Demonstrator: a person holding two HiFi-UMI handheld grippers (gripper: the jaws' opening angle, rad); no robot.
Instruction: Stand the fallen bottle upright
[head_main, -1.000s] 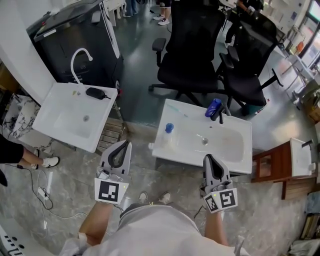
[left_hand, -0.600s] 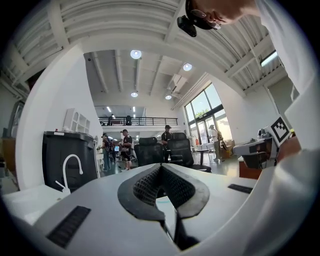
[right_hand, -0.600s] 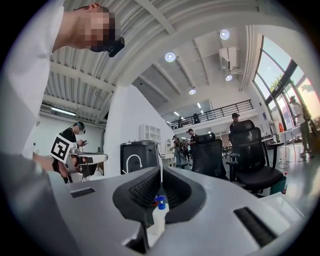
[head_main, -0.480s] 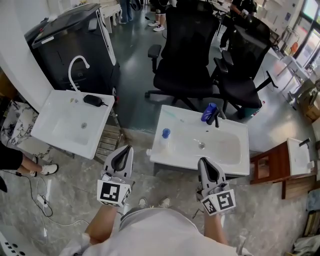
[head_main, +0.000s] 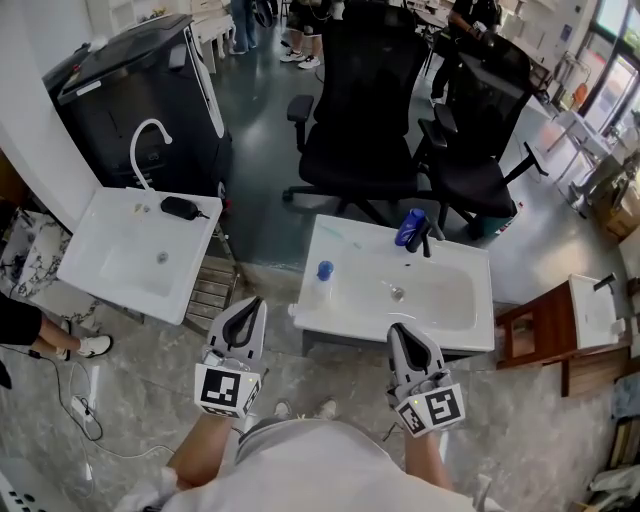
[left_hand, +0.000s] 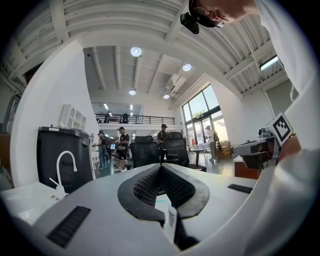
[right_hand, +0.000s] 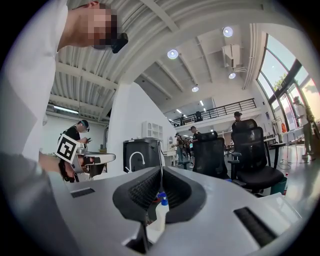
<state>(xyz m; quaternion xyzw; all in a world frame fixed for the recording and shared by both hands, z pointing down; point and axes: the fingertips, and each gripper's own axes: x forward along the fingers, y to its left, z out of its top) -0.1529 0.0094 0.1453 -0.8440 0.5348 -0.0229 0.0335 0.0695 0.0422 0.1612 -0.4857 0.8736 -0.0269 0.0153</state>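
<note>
**Edges and open room**
- White basin (head_main: 350, 318): its near edge is faced by both grippers, which are held short of it and touch nothing. A strip of grey stone floor (head_main: 320, 375) is seen between them and that edge.
- Second white basin (head_main: 95, 275): set well apart to the left, with a slatted grate (head_main: 212, 288) on the floor in the gap between the two basins.
- Wooden stand (head_main: 540, 335): set just beside the first basin's right edge.

**Grippers**
- Left gripper (head_main: 256, 301) (left_hand: 161, 169): jaws are brought fully together, and nothing is held.
- Right gripper (head_main: 394, 328) (right_hand: 160, 171): jaw tips are seen meeting, and nothing is held.

**Surface**
- Blue bottle (head_main: 408, 227): laid on its side on the basin's far rim, touching or just beside the black tap (head_main: 427, 238).
- Clear bottle with blue cap (head_main: 320, 282) (right_hand: 161, 209): stood upright on the left rim.

**Room**
- Two black office chairs (head_main: 360, 120) are placed beyond the far rim, and a black cabinet (head_main: 130, 95) behind the second basin.
</note>
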